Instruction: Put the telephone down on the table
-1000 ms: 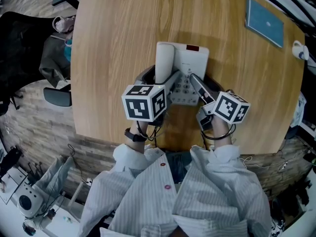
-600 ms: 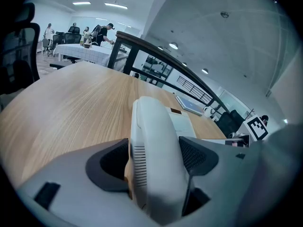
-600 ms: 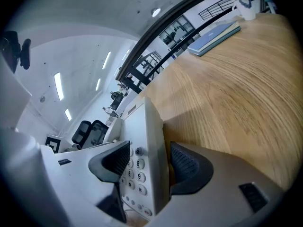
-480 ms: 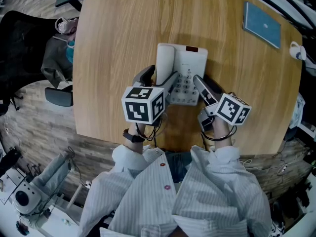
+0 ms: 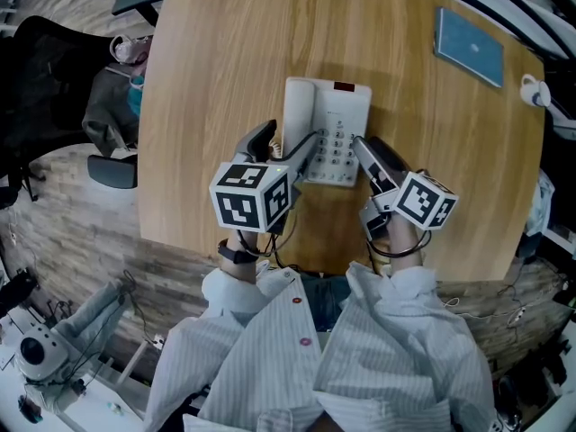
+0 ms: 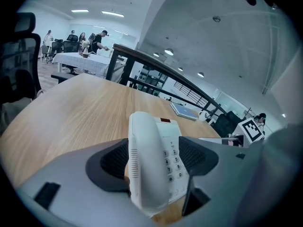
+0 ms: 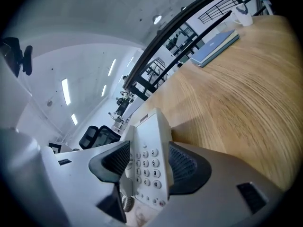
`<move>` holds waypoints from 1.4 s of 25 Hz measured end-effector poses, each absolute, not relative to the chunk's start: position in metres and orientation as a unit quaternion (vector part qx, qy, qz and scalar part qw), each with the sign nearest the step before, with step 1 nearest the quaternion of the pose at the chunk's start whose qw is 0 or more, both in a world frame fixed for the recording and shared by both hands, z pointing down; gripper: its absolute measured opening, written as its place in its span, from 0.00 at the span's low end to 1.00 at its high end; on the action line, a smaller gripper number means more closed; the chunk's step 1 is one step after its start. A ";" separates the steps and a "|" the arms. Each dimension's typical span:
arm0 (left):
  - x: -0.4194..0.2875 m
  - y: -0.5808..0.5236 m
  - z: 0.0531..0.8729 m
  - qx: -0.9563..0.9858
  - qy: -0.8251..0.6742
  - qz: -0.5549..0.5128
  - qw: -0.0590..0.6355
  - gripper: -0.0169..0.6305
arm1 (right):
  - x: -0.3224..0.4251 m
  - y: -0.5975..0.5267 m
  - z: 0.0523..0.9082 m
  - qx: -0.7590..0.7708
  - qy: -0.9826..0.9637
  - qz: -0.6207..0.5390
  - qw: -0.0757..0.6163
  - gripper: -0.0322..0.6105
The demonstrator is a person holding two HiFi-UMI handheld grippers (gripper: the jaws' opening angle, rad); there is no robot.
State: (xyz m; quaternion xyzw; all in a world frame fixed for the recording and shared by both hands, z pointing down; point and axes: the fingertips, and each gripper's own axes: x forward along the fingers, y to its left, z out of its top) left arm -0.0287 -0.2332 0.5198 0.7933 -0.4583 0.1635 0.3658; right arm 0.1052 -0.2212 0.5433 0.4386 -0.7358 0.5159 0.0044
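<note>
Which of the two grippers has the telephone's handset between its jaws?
The left gripper: the white handset lies between its jaws, while the right gripper's jaws flank only the keypad.

The head view looks steeply down from high over the round wooden table (image 5: pixel 225 61); both gripper views sit low and close, facing across it; all three share the white push-button telephone (image 5: pixel 337 133) and the flat blue book (image 5: pixel 468 47).

Open-plan office, swivel chairs (image 5: pixel 112 171), round wooden table (image 5: pixel 225 61), ceiling strip lights (image 6: pixel 113 14)
</note>
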 end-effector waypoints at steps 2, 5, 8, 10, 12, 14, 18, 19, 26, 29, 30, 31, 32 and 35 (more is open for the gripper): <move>-0.024 -0.229 0.511 0.800 -0.456 0.156 0.358 0.56 | 0.104 -0.217 0.535 0.430 -0.743 0.512 -0.001 0.46; -0.015 -0.223 0.496 0.801 -0.457 0.121 0.366 0.56 | 0.103 -0.211 0.521 0.415 -0.755 0.508 -0.009 0.46; -0.008 -0.218 0.477 0.803 -0.462 0.091 0.365 0.56 | 0.104 -0.203 0.507 0.400 -0.762 0.508 -0.023 0.46; -0.004 -0.215 0.461 0.807 -0.465 0.078 0.356 0.56 | 0.105 -0.199 0.495 0.393 -0.771 0.500 -0.032 0.46; 0.001 -0.210 0.447 0.812 -0.466 0.071 0.345 0.56 | 0.104 -0.193 0.480 0.382 -0.779 0.494 -0.048 0.44; 0.007 -0.203 0.432 0.819 -0.463 0.062 0.334 0.55 | 0.104 -0.187 0.463 0.375 -0.787 0.486 -0.061 0.43; 0.023 -0.188 0.393 0.832 -0.457 0.035 0.312 0.50 | 0.108 -0.172 0.423 0.369 -0.810 0.452 -0.066 0.34; 0.027 -0.184 0.382 0.836 -0.457 0.032 0.302 0.47 | 0.108 -0.168 0.411 0.366 -0.816 0.442 -0.069 0.30; 0.054 -0.163 0.314 0.861 -0.440 0.001 0.255 0.29 | 0.105 -0.142 0.333 0.345 -0.866 0.355 -0.065 0.20; 0.059 -0.153 0.296 0.866 -0.431 -0.014 0.255 0.23 | 0.101 -0.129 0.309 0.339 -0.880 0.327 -0.063 0.18; 0.058 -0.149 0.291 0.866 -0.431 -0.018 0.254 0.22 | 0.100 -0.126 0.302 0.335 -0.884 0.319 -0.063 0.18; 0.058 -0.147 0.286 0.866 -0.431 -0.023 0.253 0.19 | 0.099 -0.123 0.296 0.331 -0.888 0.313 -0.065 0.17; 0.056 -0.144 0.282 0.865 -0.432 -0.026 0.253 0.17 | 0.097 -0.121 0.289 0.327 -0.891 0.308 -0.067 0.16; 0.053 -0.136 0.269 0.866 -0.433 -0.032 0.247 0.11 | 0.094 -0.113 0.272 0.319 -0.900 0.290 -0.071 0.15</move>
